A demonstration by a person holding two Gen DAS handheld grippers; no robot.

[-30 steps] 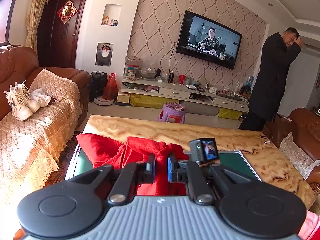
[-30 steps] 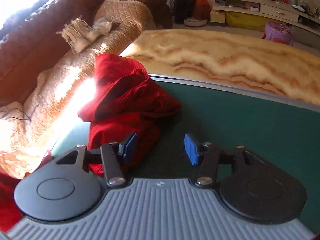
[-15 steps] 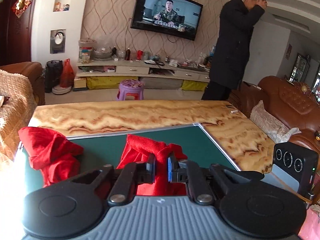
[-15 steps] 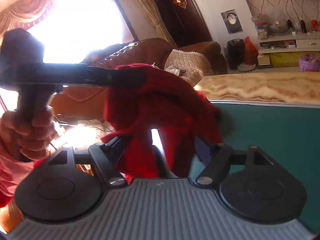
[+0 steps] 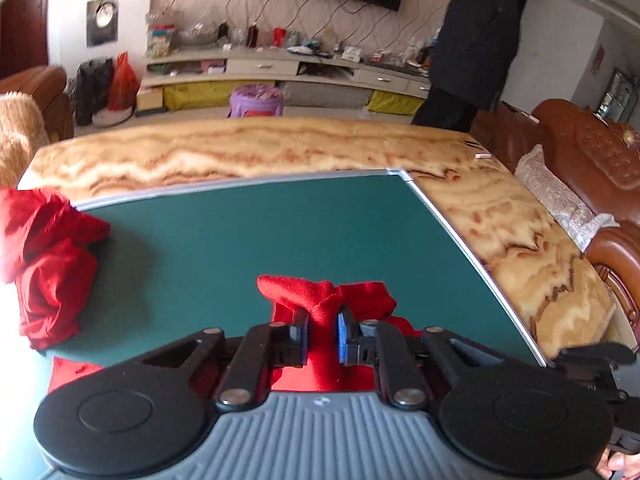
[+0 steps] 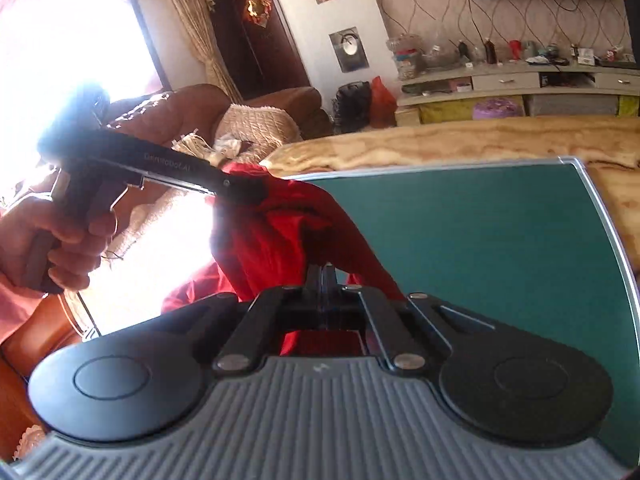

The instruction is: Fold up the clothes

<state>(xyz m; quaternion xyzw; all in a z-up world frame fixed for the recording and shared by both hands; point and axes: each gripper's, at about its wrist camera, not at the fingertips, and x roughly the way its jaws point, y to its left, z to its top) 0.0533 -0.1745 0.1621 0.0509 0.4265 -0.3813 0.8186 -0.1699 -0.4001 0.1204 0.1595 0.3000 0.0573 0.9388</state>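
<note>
Red garment (image 6: 280,232) hangs bunched above the green mat (image 6: 480,248), pinched by my left gripper (image 5: 322,334) and right gripper (image 6: 322,280), both clamped on cloth; no fold visible; I judge spreading and folding remain.

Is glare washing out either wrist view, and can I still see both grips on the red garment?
Right wrist view: window glare bleaches the left side, yet the right gripper shows shut on the red garment. Left wrist view: glare only at the left edge; left gripper clearly pinches cloth.
</note>
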